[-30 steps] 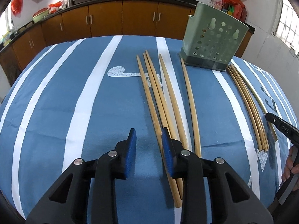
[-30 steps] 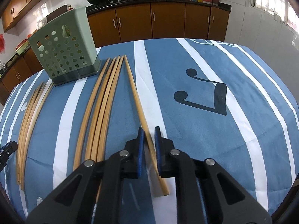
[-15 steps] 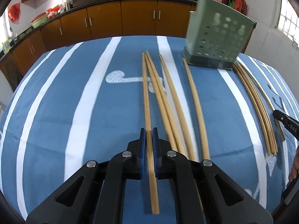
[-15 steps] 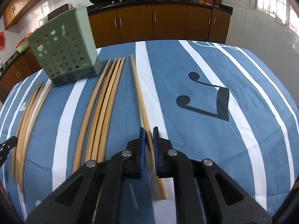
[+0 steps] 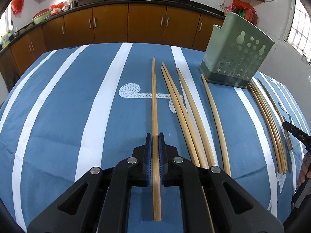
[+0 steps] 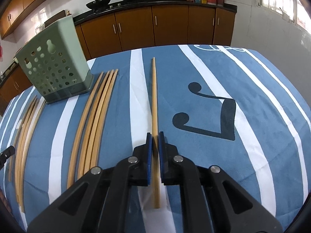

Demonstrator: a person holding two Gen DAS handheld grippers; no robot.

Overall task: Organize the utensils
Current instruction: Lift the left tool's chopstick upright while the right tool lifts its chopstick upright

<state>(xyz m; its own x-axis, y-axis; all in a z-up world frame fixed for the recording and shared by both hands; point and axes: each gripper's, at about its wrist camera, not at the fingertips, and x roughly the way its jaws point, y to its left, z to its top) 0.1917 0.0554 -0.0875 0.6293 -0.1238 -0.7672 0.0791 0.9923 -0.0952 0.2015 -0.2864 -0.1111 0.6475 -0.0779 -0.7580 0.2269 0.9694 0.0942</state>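
Note:
My left gripper (image 5: 155, 136) is shut on a long wooden chopstick (image 5: 154, 101) that points straight ahead, lifted slightly off the cloth. My right gripper (image 6: 155, 135) is shut on another wooden chopstick (image 6: 154, 97), also pointing ahead. A green perforated utensil holder (image 5: 236, 58) stands upright at the far right in the left wrist view, and at the far left in the right wrist view (image 6: 53, 71). Loose chopsticks (image 5: 184, 114) lie right of my left gripper. A bundle (image 6: 95, 114) lies left of my right gripper.
The table has a blue cloth with white stripes (image 5: 64, 116). More chopsticks (image 5: 270, 120) lie beyond the holder near the table's right edge, and the other gripper's tip (image 5: 297, 135) shows there. Kitchen cabinets (image 6: 155, 27) stand behind the table.
My left gripper went from open beside the chopsticks to shut on one, which is now raised and straight ahead. My right gripper stayed shut on its chopstick and lifted it into line.

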